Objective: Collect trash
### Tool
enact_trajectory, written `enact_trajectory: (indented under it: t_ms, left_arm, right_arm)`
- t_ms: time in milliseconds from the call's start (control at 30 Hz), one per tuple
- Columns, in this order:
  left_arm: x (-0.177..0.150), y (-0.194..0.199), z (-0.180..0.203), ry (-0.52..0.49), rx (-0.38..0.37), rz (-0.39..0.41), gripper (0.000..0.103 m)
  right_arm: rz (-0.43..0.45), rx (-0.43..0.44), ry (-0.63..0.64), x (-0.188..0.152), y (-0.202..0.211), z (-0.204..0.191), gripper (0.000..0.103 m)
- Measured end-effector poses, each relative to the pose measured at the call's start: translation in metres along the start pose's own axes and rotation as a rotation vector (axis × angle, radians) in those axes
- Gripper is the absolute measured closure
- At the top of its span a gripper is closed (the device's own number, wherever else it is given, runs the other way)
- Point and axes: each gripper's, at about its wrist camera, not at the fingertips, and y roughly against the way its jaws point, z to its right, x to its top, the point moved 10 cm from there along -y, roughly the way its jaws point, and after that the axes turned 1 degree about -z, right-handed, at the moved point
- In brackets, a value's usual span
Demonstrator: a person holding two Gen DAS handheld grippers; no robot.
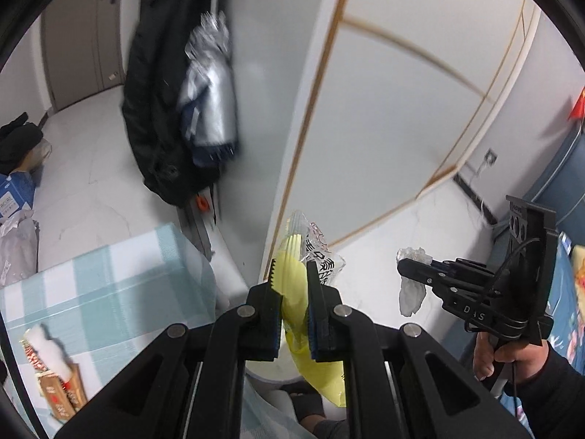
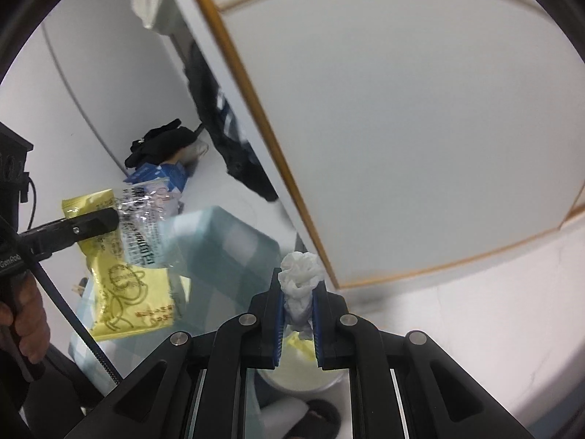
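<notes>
Left wrist view: left gripper (image 1: 294, 274) jaws pinch a yellow wrapper (image 1: 292, 292) with a clear printed wrapper (image 1: 323, 256), print unreadable; the table edge (image 1: 190, 252) is just left, bare floor ahead. Right wrist view: right gripper (image 2: 299, 285) jaws clamp a crumpled white tissue (image 2: 300, 278) above a white bin (image 2: 299, 376); "GenRob" partly readable on the other gripper's body.

The dark coat (image 1: 161, 109) and silver cloth (image 1: 210, 87) are blurred. The printing on the yellow packet (image 2: 124, 281) cannot be read. The slipper (image 2: 318, 415) is partly hidden by the right gripper (image 2: 298, 292).
</notes>
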Motion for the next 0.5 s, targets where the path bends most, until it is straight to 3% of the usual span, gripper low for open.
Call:
enact_trajectory:
  t_ms: [233, 500]
  left_arm:
    - [-0.019, -0.053, 0.012, -0.055, -0.006, -0.129, 0.096]
    - [-0.033, -0.105, 0.022, -0.146, 0.052, -0.272, 0.096]
  right_arm:
    - [-0.058, 0.064, -0.101, -0.04, -0.046, 0.026, 0.091]
    - [-0.128, 0.11, -0.202, -0.078, -0.102, 0.042, 0.091]
